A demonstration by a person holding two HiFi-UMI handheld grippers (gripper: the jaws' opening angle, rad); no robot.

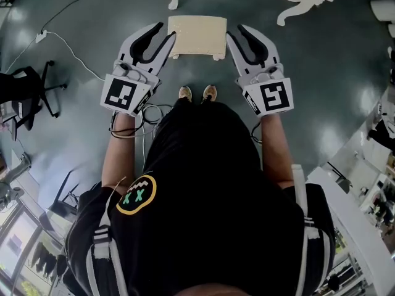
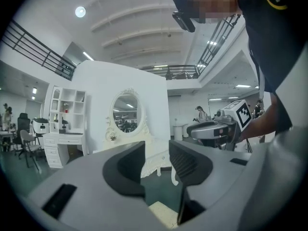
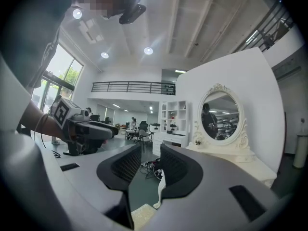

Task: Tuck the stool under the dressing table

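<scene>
The stool (image 1: pixel 197 36) stands just short of the dressing table (image 1: pixel 296 6), outside its legs, with its long side parallel to the table's front. The left gripper (image 1: pixel 166 31) and right gripper (image 1: pixel 234 31) flank its short ends, equally near, jaws parted and gripping nothing.

Glossy dark grey-green floor (image 1: pixel 74 134), white power cable (image 1: pixel 42 37) trailing across it, black swivel office chair (image 1: pixel 24 82) at left. White partition wall (image 2: pixel 96 90), white open-shelf cabinet (image 2: pixel 65 112) beside it. Black-railed mezzanine balcony (image 3: pixel 132 87), round recessed ceiling lights (image 3: pixel 148 50), tall daylit windows (image 3: pixel 62 67).
</scene>
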